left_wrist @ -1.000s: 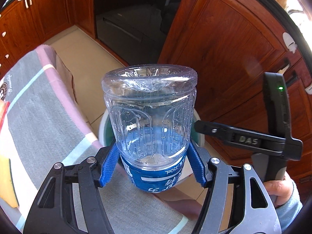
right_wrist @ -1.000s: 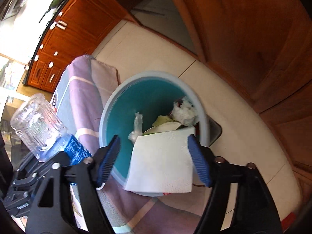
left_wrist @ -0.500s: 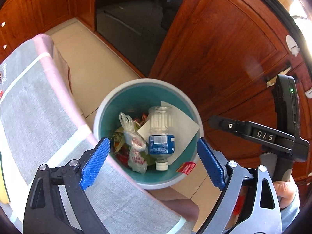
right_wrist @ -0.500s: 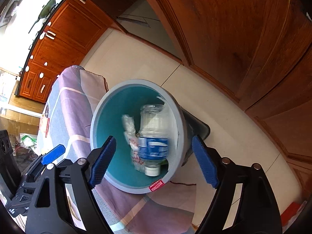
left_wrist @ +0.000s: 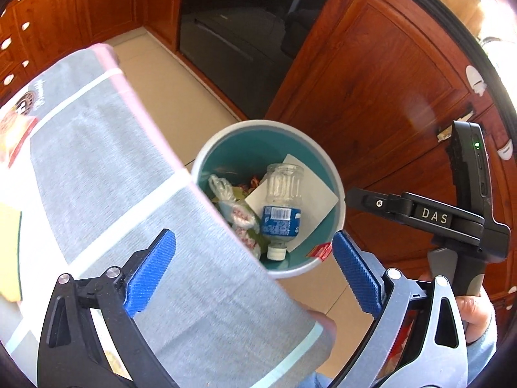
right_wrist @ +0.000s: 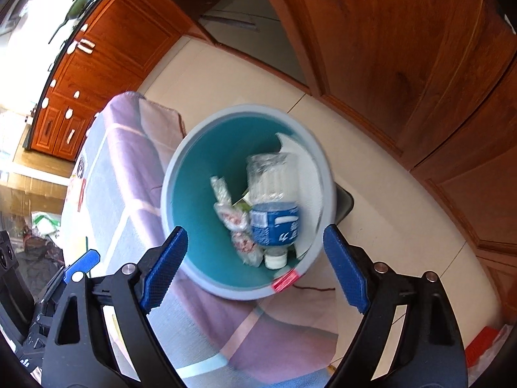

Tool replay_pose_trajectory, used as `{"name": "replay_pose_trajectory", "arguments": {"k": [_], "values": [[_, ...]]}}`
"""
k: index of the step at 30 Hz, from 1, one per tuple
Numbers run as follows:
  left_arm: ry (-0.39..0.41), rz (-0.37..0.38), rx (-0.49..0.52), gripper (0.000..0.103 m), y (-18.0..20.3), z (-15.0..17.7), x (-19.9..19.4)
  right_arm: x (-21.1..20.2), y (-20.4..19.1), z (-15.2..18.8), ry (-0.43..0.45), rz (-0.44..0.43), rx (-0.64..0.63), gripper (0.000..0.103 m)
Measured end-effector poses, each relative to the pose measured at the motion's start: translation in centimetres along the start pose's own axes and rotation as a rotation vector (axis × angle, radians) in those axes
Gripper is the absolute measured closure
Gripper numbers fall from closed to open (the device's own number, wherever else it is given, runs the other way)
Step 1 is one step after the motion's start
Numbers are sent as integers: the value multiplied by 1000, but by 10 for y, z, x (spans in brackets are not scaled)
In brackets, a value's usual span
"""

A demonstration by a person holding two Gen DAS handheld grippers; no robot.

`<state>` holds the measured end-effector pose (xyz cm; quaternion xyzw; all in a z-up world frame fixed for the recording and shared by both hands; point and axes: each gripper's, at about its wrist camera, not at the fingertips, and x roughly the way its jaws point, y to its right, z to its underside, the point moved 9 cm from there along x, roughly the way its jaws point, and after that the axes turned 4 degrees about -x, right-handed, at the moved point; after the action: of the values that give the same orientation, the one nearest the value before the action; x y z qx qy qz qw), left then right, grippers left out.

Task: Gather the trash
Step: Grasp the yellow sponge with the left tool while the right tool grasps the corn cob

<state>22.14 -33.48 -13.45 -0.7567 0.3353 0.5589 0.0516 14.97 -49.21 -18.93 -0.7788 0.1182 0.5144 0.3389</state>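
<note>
A clear plastic bottle with a blue label and a white cap (left_wrist: 281, 208) is seen lying inside a round bin with a pale grey rim and a teal inner wall (left_wrist: 318, 158), cap end nearest the cameras and base pointing away. It rests on a white sheet of paper (left_wrist: 318, 195), and just beside it, on the side toward the cloth, crumpled clear plastic wrappers (left_wrist: 237, 211) are heaped. A small red tag (left_wrist: 320, 250) is fixed on the near rim.

The bottle is held by neither pair of tongs. The left gripper (left_wrist: 255, 270) is seen above the bin with its blue pads spread wide; its jaws have just been opening, nothing is between them, and the bottle lies below and beyond the gap. The right gripper (right_wrist: 255, 263) is likewise released, its jaws having just been opening, with nothing gripped; in the right wrist view the bottle (right_wrist: 273, 210) and the bin (right_wrist: 194, 161) appear beyond the gap between its fingers, somewhat blurred.

A grey cloth with pale stripes (left_wrist: 129, 194) is draped beside the bin and overlaps its near edge. The bin stands on a beige tiled floor (left_wrist: 181, 103), bordered by reddish-brown wooden cabinets (left_wrist: 371, 90). A hand in a pale blue sleeve (left_wrist: 475, 310) is seen on the handle of the right gripper
</note>
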Motion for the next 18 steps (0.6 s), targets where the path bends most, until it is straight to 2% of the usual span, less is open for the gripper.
{"name": "replay_pose_trajectory", "arguments": {"k": [10,18], "values": [[70,-29,-82,4,-48,31,-53,-13,-55,34,4,-17,-96,21],[108,-86,-153,4,-105,78,-93,-9,-117,80,-31,-38,-208,21]]}}
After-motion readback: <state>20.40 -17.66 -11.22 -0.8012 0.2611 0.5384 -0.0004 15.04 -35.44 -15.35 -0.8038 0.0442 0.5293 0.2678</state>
